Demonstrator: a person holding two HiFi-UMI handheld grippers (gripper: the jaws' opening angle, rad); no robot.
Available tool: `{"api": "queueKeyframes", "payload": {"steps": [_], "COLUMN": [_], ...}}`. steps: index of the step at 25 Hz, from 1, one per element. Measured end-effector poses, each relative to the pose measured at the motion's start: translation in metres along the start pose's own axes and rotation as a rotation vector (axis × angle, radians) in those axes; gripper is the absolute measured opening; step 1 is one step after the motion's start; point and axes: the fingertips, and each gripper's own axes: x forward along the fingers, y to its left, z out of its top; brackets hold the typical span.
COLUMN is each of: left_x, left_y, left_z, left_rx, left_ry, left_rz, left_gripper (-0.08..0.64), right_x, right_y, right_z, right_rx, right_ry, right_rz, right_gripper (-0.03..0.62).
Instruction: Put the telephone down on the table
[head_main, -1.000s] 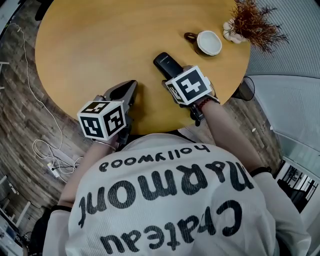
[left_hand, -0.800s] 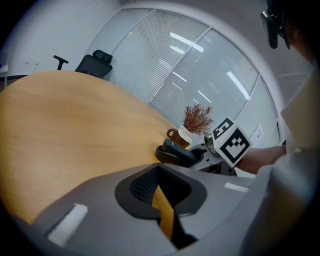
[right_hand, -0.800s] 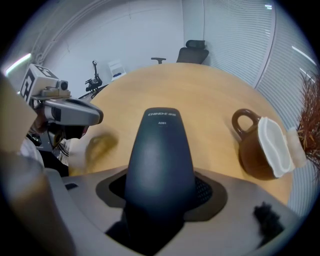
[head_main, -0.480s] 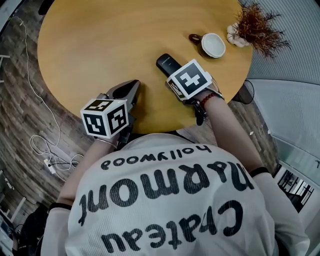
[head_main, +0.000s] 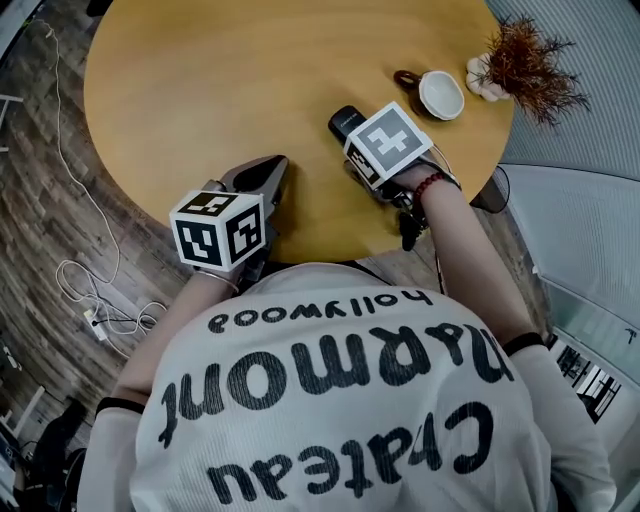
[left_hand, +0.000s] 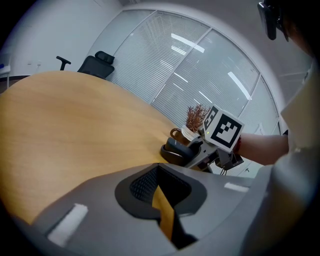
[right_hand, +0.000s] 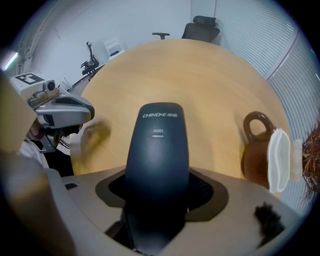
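Observation:
The telephone (head_main: 343, 121) is a black cordless handset; my right gripper (head_main: 372, 160) is shut on its near end. It points away over the round wooden table (head_main: 200, 90), its far end low over the top. Whether it touches the wood I cannot tell. In the right gripper view the telephone (right_hand: 157, 145) fills the middle, clamped in my right gripper (right_hand: 156, 197). The left gripper view shows the telephone (left_hand: 176, 149) held beside the marker cube (left_hand: 223, 128). My left gripper (head_main: 268, 172) hangs over the table's near edge, jaws together, holding nothing.
A brown mug (head_main: 438, 92) with a white inside stands just beyond the telephone, to its right. A dried plant (head_main: 528, 62) in a pale holder sits at the table's right rim. White cables (head_main: 85, 290) lie on the wooden floor at left. An office chair (right_hand: 200, 26) stands across the table.
My right gripper has carried the telephone a little farther over the table, closer to the mug. The left gripper has stayed at the near edge.

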Motion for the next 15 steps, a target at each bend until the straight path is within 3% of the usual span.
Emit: {"api": "queueKeyframes", "payload": {"steps": [15], "left_x": [-0.010], "left_y": [0.004], "left_z": [0.008], "left_rx": [0.062], "left_ry": [-0.002], "left_rz": [-0.022], "left_gripper": [0.006], "right_x": [0.001], "right_y": [0.000], "right_z": [-0.005], "right_rx": [-0.007], "right_ry": [0.046], "right_rz": [0.015], "right_gripper": [0.293]}}
